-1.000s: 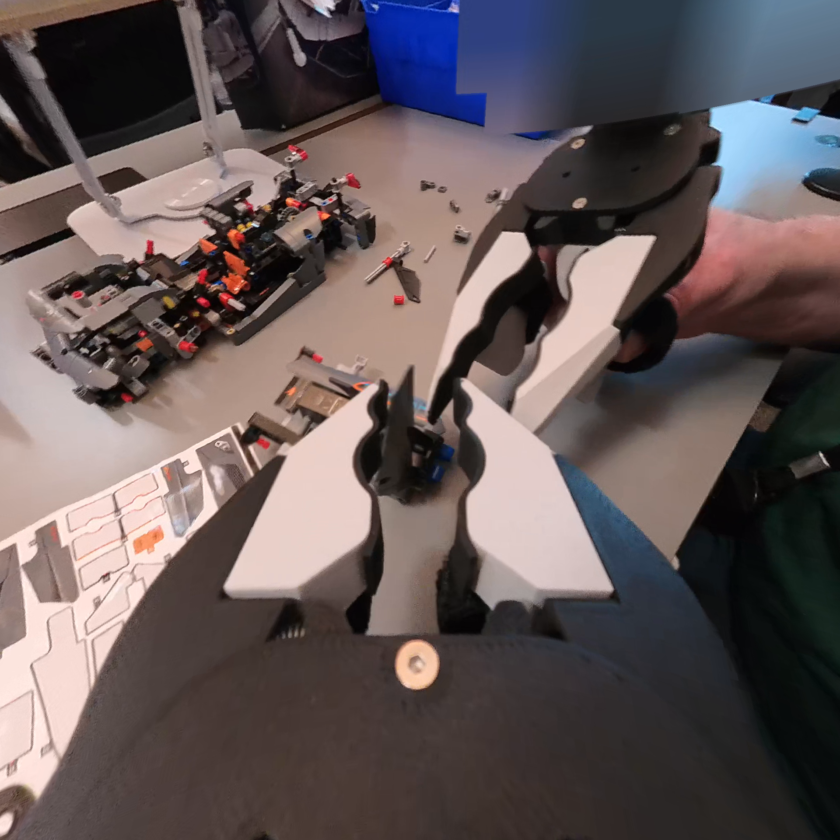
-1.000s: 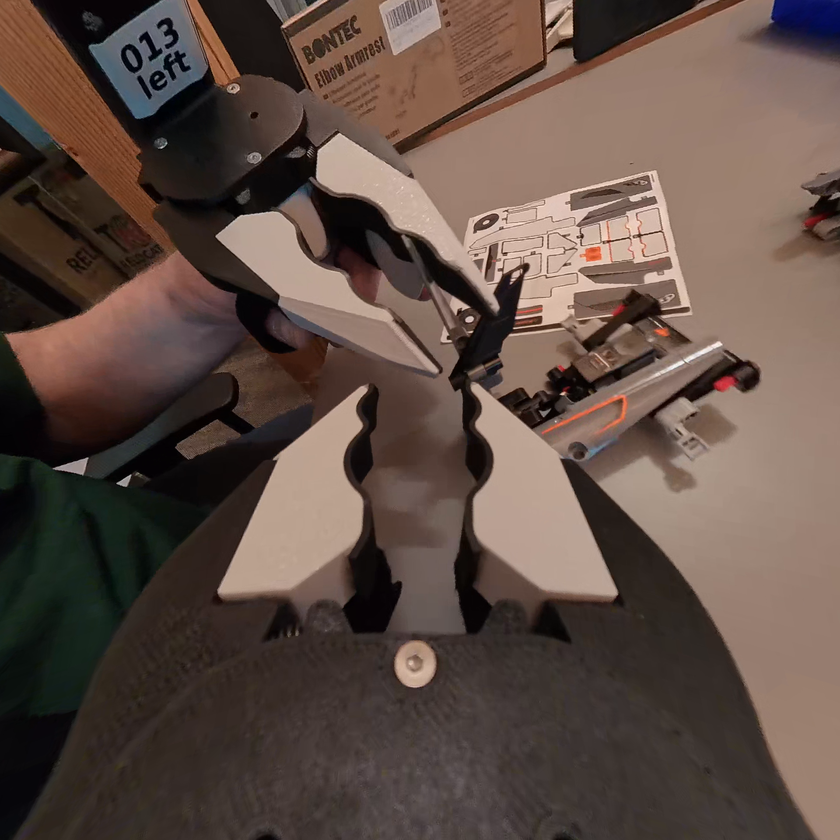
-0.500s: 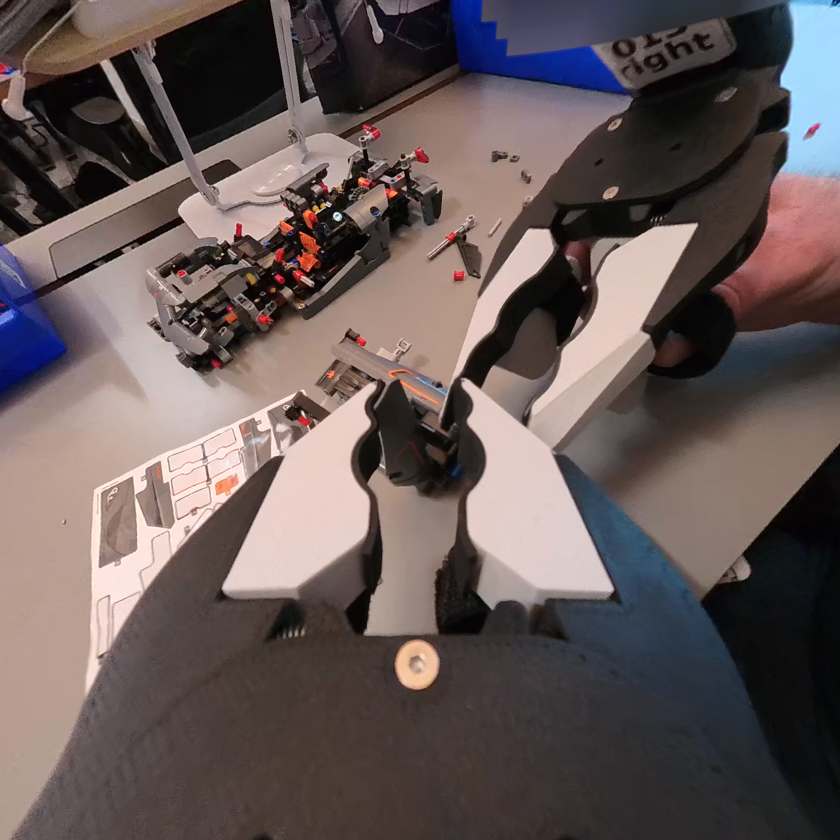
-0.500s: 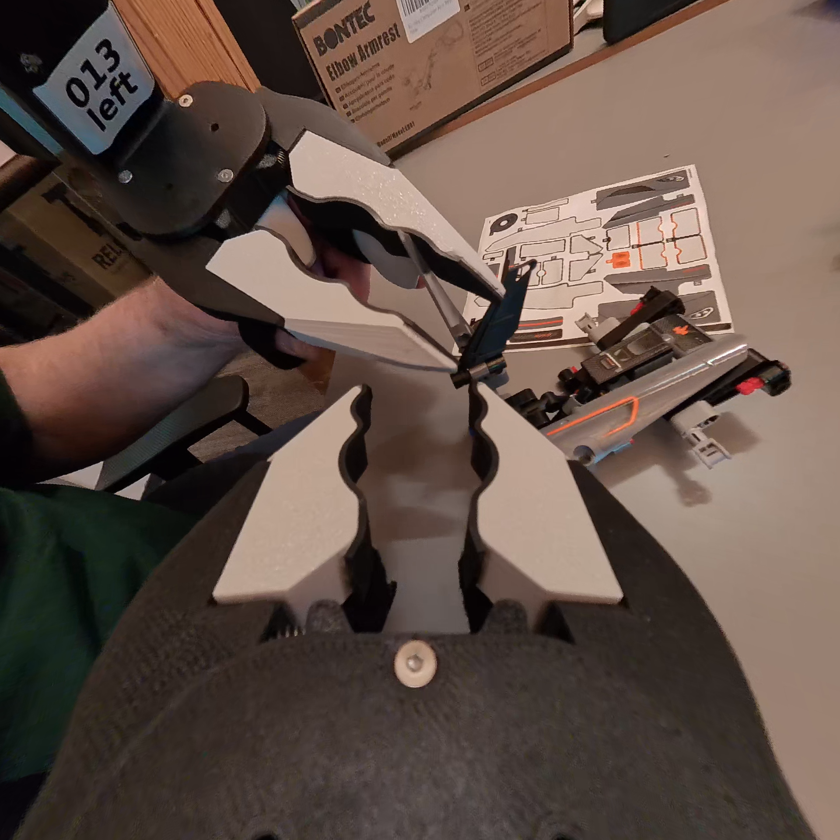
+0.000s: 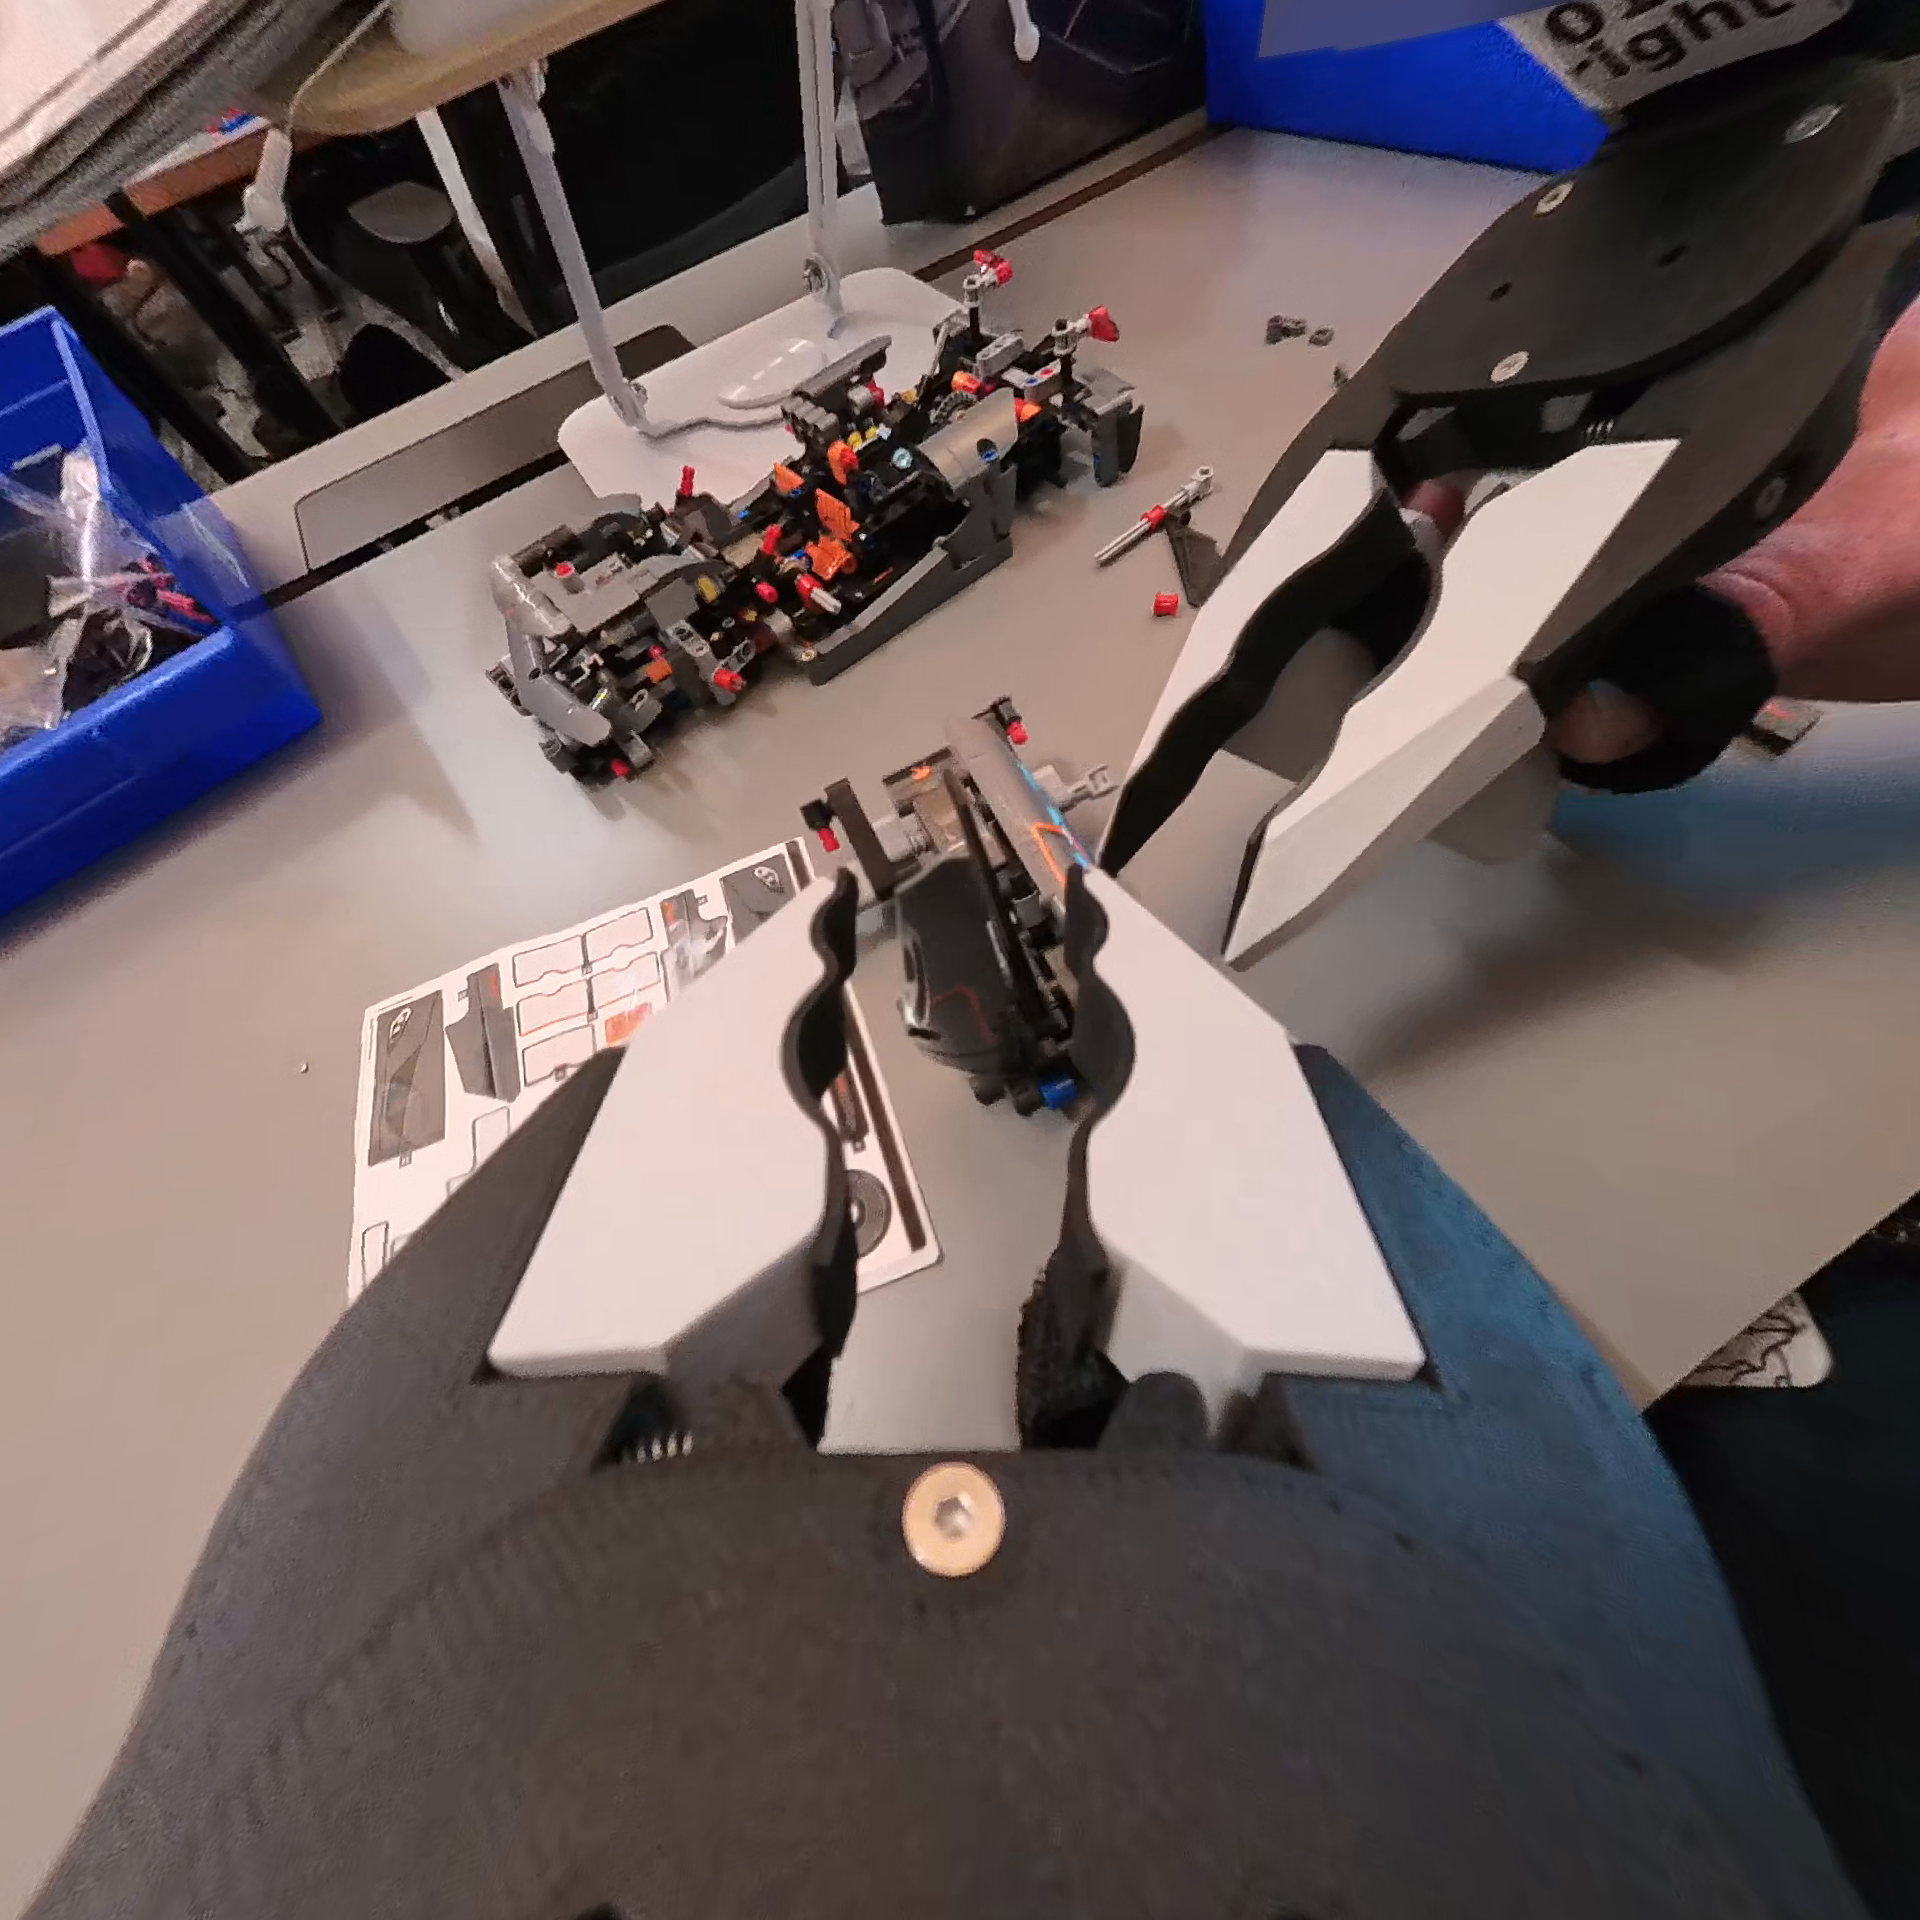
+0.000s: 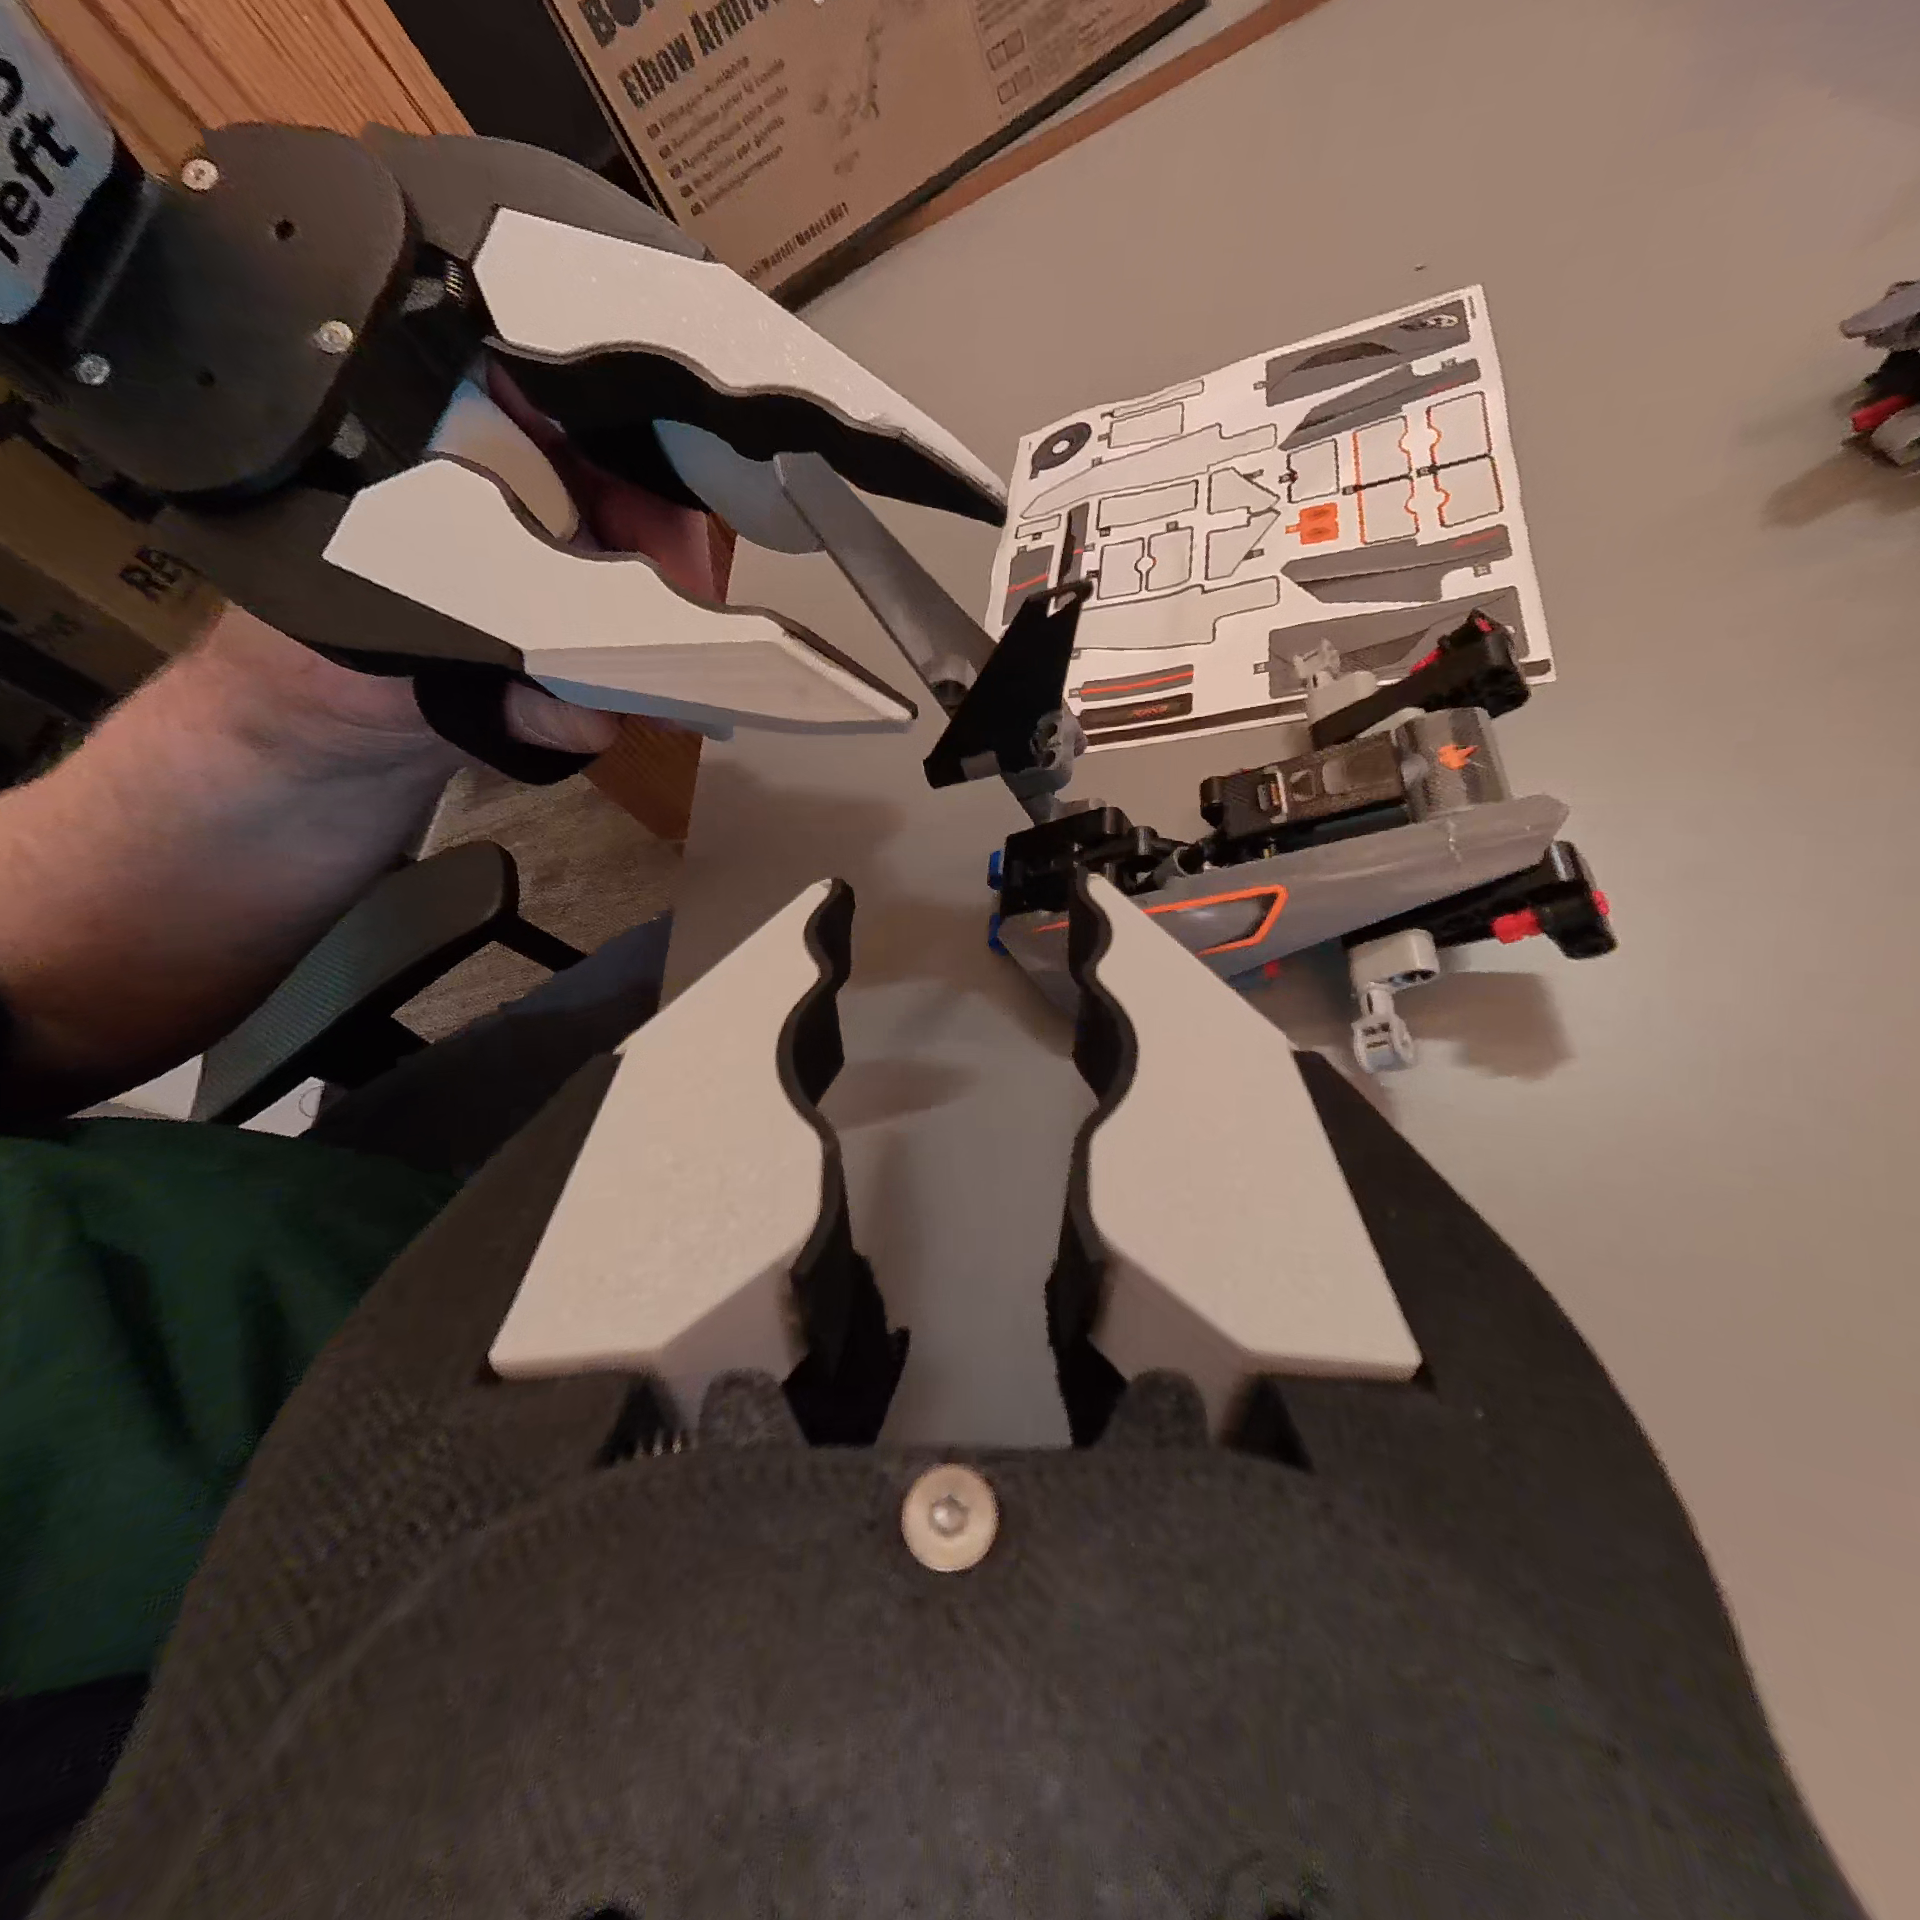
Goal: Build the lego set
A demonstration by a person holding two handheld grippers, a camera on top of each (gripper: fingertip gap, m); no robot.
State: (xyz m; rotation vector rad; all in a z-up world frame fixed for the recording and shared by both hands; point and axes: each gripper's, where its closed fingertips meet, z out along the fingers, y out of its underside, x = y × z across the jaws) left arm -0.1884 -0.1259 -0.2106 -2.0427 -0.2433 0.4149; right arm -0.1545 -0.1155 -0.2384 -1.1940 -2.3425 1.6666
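1. Lego is sitting at the left gripper's (image 5: 958,894) tips in the left wrist view: a black triangular plastic panel (image 5: 971,977) is standing on edge between the spread fingers, closer to the right-hand one, with its long axis running away along them. It is not visibly being pinched. The right gripper (image 5: 1174,904), also parted and empty, is pointing in from the right, just beside the panel. A grey-and-orange lego side section (image 5: 1023,800) is lying just beyond, with the white sticker sheet (image 5: 499,1039) on the left. The dark grey car chassis (image 5: 779,551) and the blue plastic bin (image 5: 104,727) are sitting well apart on the grey table (image 5: 312,883).

2. In the right wrist view the right gripper (image 6: 958,899) is hovering open, and its right finger is overlapping the side section (image 6: 1351,894). The panel (image 6: 1003,686) is tilting up from that section's near end, at the left gripper's (image 6: 956,613) tips. I judge the left gripper nearer. A cardboard box (image 6: 831,104) is standing behind.
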